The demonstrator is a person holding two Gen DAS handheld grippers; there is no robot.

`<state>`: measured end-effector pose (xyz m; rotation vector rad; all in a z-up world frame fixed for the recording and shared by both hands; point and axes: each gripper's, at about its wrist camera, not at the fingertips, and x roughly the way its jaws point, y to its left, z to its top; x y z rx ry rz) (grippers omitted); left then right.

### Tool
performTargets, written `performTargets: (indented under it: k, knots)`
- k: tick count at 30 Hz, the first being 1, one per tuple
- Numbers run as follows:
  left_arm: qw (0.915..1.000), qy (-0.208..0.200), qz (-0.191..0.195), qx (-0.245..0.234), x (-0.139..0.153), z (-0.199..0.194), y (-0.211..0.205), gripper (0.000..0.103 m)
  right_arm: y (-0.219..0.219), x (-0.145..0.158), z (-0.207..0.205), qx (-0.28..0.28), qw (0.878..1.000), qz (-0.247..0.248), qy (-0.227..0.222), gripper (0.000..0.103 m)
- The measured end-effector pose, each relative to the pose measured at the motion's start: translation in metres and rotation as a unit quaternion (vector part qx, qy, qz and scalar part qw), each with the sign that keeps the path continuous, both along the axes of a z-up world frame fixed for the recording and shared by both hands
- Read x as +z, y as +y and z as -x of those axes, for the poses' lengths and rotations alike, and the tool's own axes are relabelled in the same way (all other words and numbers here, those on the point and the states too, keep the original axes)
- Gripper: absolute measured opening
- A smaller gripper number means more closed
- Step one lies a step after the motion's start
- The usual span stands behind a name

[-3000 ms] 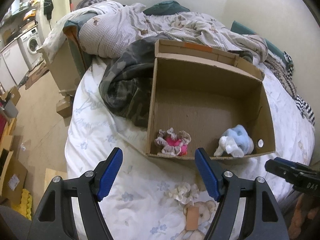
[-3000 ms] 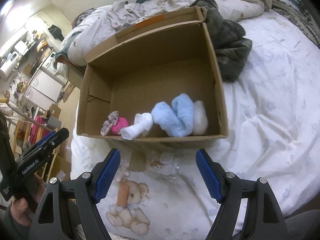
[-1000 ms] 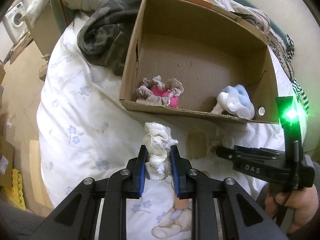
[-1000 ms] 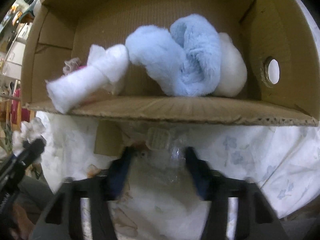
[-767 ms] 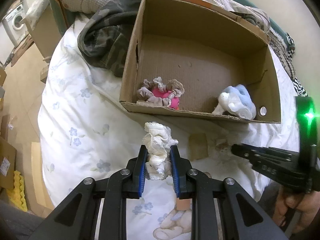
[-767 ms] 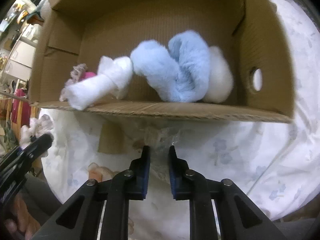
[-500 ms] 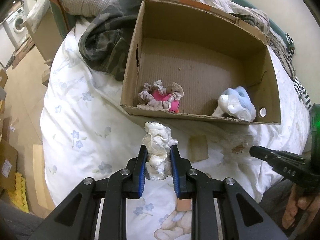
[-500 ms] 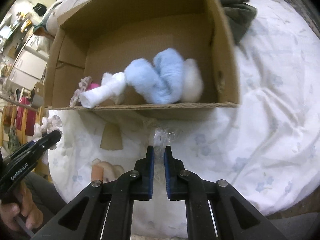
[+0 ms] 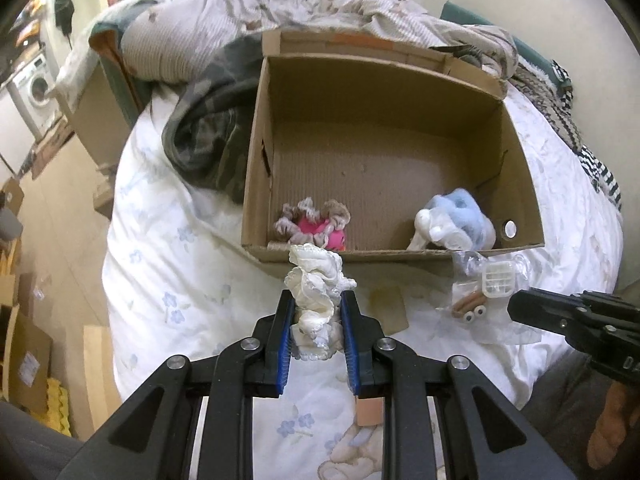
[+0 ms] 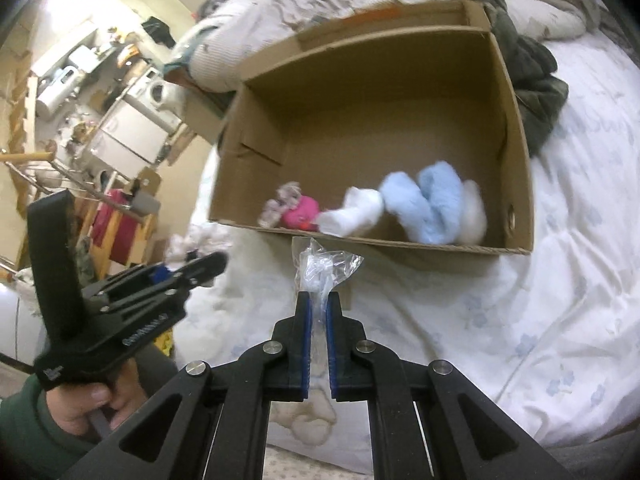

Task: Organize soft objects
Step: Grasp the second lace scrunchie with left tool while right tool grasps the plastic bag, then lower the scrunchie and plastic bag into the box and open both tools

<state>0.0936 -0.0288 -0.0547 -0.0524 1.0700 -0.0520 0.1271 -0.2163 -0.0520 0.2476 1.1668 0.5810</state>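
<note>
Nearest your hands, the left claw (image 9: 316,330) is closed down to the width of a cream ruffled scrunchie (image 9: 316,288), which stands bunched between its blue pads (image 9: 285,344) above the floral bedsheet (image 9: 168,280); the right claw (image 10: 319,316) is almost fully closed on the edge of a clear plastic packet (image 10: 324,266), which in the left view hangs in the air with a small white grid piece and a brown item inside. Both loads are lifted clear of the bed and sit just short of the near wall of the cardboard box (image 9: 400,258). The step in hand, as you may judge, is the carry: each piece is held and neither is yet over the opening. Inside the box, against that near wall, lie a pink and beige scrunchie bundle (image 9: 312,226) to the left and a blue and white fluffy bundle (image 9: 456,228) to the right, with bare floor between and behind them. Your next move likely calls for lifting each claw over the near rim, then opening it above free floor beside like items. Beyond the box, rumpled bedding (image 9: 304,8) and a dark camouflage garment (image 9: 208,128) play no part.
</note>
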Motion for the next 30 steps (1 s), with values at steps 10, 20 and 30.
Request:
performTargets:
  k: [10,20,30]
  knots:
    - [0.9973,-0.073,0.001,0.006,0.053,0.002,0.01,0.02,-0.022,0.045,0.004,-0.02,0.996,-0.06,-0.058,0.009]
    - [0.9923,-0.12,-0.023,-0.015,0.079,-0.032,0.01,0.02,-0.04,0.069,-0.021,-0.055,0.99,-0.076,-0.107,0.009]
    - [0.9944,-0.105,0.007,-0.009,0.033,-0.056,0.017,0.02,-0.045,0.033,-0.038,-0.105,0.99,-0.055,-0.075,0.009]
